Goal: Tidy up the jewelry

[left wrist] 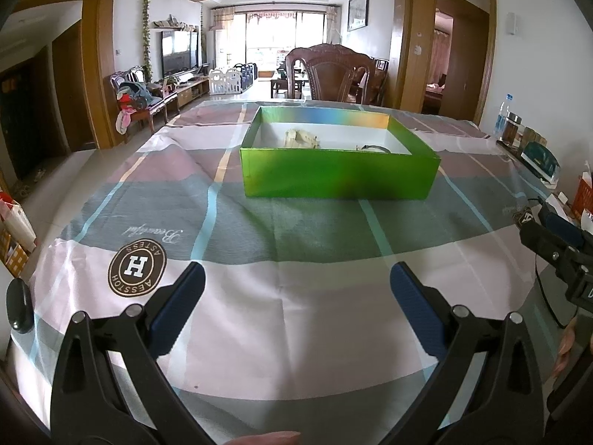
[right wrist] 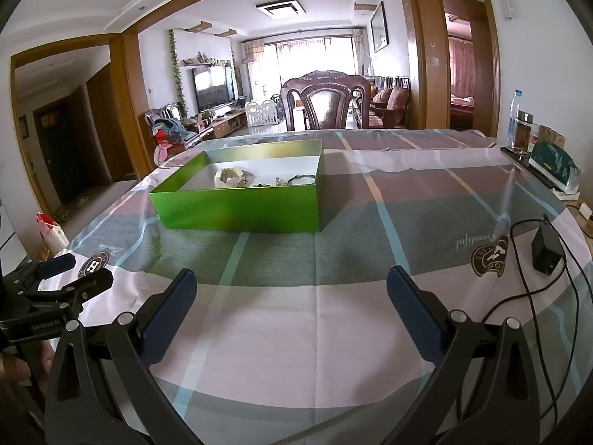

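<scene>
green box [left wrist: 339, 176] wall hides jewelry [right wrist: 237, 177] partly; small pieces indistinct

A glossy green cardboard box [left wrist: 339, 176] with a matt white inside sits on the smooth, creased plaid cloth [left wrist: 296, 319] covering the counter. Each matt black plastic gripper carries ribbed blue rubbery pads [right wrist: 411, 309]. Behind stands a polished dark wooden chair [right wrist: 326, 100].

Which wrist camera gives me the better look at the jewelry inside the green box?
The right wrist view. It looks over the near wall of the green box, showing the pale bundle, small pieces and a dark bracelet on the white floor. In the left wrist view the near wall hides most: only the bundle's top and the bracelet's edge show.
</scene>
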